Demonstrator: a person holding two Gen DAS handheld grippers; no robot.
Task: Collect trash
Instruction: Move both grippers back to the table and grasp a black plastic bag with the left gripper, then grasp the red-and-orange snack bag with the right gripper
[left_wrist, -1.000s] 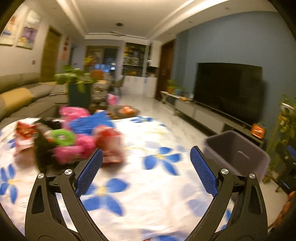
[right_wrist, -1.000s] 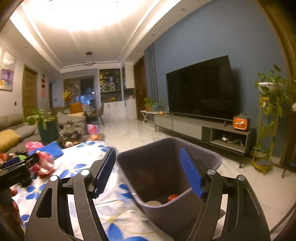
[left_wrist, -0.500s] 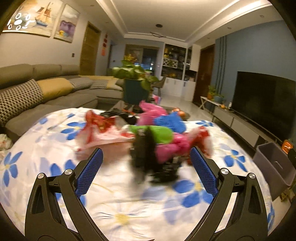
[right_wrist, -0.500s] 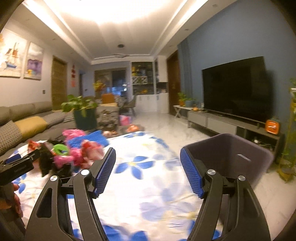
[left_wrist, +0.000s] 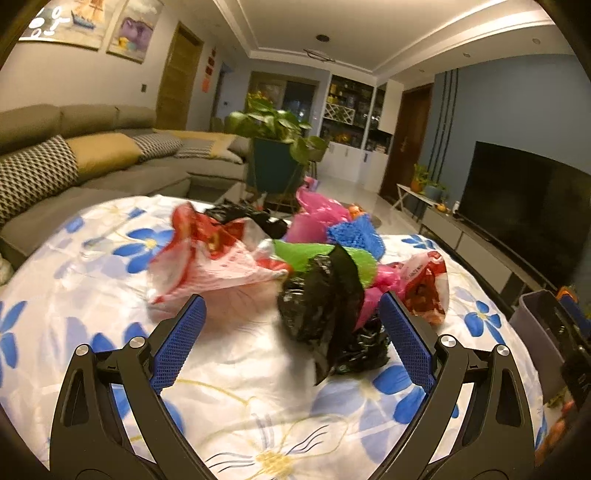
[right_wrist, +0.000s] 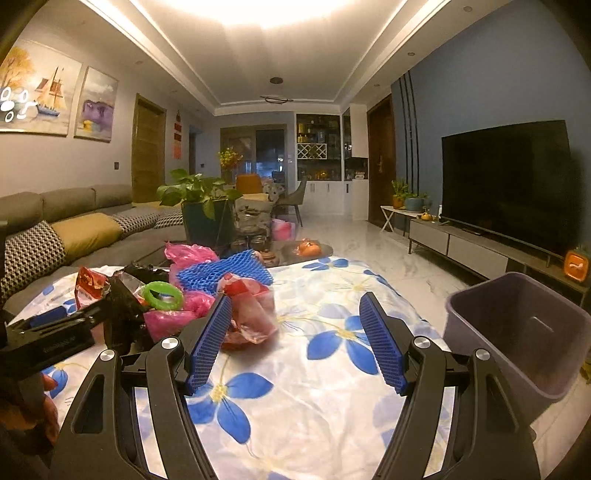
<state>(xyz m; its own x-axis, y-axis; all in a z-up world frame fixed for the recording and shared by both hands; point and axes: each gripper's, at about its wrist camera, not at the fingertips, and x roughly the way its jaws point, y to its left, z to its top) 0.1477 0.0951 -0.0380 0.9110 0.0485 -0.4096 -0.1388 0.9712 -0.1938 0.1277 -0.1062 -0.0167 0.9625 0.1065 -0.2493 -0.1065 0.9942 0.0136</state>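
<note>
From our left gripper (left_wrist: 291, 328), jaws spread wide and holding nothing, one heap of trash lies on the flowered cloth (left_wrist: 258, 387), a black bag (left_wrist: 325, 295) nearest. From our right gripper (right_wrist: 295, 341), likewise spread and empty, one grey bin (right_wrist: 517, 332) stands beside the cloth.

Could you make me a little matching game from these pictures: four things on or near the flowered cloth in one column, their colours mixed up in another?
Things:
1. foam net sleeve
2. ring
3. trash bin
4. crumpled bag nearest the left gripper

Colours:
A. black
B. grey-purple
C. blue
D. green

Pairs: 1-C, 2-D, 3-B, 4-A
</note>
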